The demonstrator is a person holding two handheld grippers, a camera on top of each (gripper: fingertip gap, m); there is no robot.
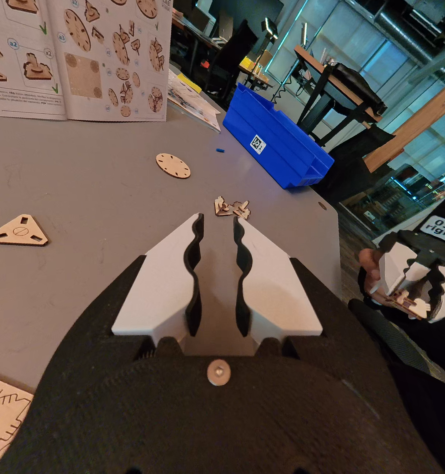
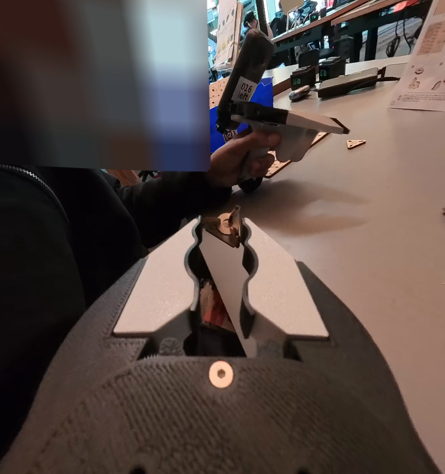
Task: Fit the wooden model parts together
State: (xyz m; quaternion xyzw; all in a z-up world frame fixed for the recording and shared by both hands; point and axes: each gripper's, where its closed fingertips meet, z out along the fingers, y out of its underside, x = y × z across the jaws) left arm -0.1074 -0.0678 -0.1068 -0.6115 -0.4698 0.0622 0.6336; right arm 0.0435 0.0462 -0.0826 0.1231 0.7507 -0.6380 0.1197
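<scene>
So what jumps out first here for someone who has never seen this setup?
The right gripper pinches a small brown laser-cut wooden piece at its tips, off the grey table edge. The left gripper stands open over the table, near two similar small wooden pieces. Beyond lies a bright blue plastic bin.

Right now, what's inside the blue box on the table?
You can't tell. The blue box shows only its outer wall and rim in the left wrist view; its inside is hidden. In the right wrist view the left gripper mostly covers it.
</scene>
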